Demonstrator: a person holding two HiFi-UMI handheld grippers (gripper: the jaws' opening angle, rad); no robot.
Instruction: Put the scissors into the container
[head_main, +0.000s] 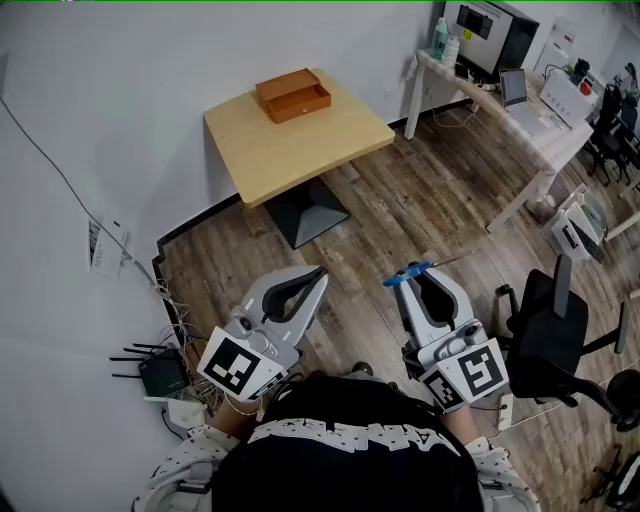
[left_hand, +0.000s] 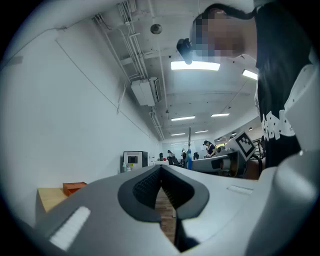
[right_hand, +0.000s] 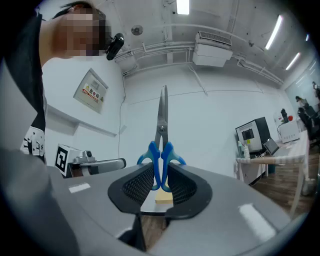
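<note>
One wood-plank floor (head_main: 400, 210) lies beneath both grippers. On it, well ahead of them, stands one light wooden worktop (head_main: 330, 140) on a dark pedestal foot. The worktop is roughly straight ahead of the left gripper and ahead and to the left of the right one. One black office chair (head_main: 555, 335) stands just to the right of the right gripper.

There are two grippers, side by side close to the person's body, each with a marker cube at its rear. The left gripper (head_main: 318, 272) has its jaws pressed together at the tips with nothing between them; its own view shows the ribbed pads meeting, with floor planks showing through the hollow behind the tips. The right gripper (head_main: 418, 274) pinches the one pair of scissors.

One container (head_main: 293, 95), an orange-brown wooden box, sits on the far part of the worktop, well apart from both grippers. In the left gripper view it shows low at the left edge (left_hand: 74, 187).

The scissors (right_hand: 161, 135) have blue handles and steel blades. The handles sit between the right gripper's pads, one loop against each pad, and the closed blades stick straight up beyond the jaw tips. From the head view the blue handles (head_main: 408, 274) show at that gripper's tip, up off the floor and far from the container.
</note>
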